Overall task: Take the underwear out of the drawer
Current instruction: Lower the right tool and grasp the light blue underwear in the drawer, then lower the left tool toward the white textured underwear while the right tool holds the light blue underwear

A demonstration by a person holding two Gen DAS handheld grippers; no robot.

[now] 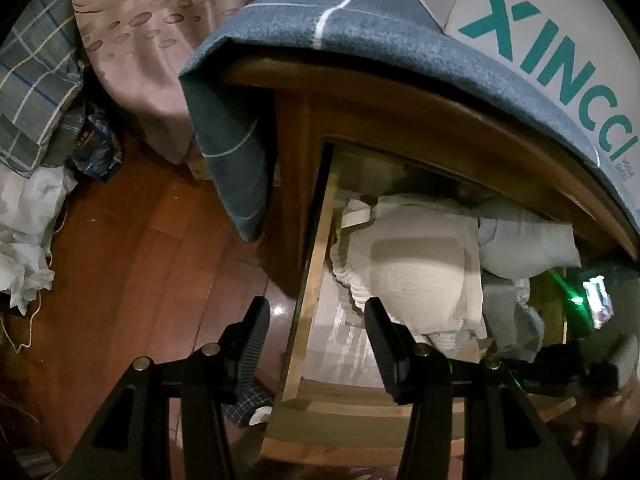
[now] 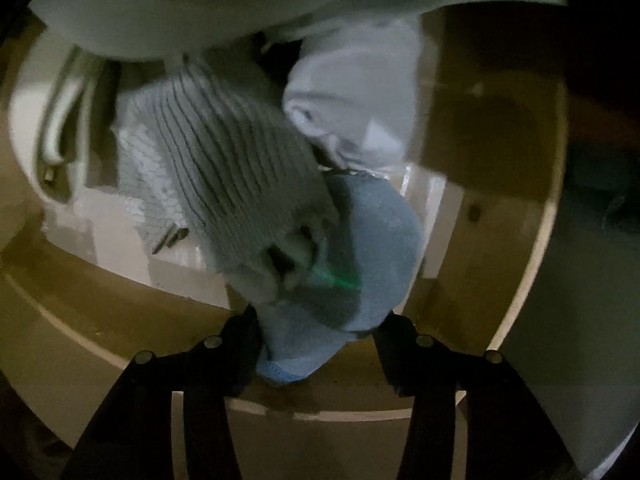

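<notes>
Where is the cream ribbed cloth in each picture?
Left wrist view: the cream cloth lies in the open drawer, centre-right, above the right finger.
Right wrist view: only its pale underside seems to arch across the top; blurred, so not sure.
Shared landmark: the white folded cloth beside it.

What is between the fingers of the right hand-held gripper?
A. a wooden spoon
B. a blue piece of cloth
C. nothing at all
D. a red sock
B: in the right wrist view, the blue cloth sits bunched between the two black fingers of the right hand-held gripper, over the open drawer.
</notes>
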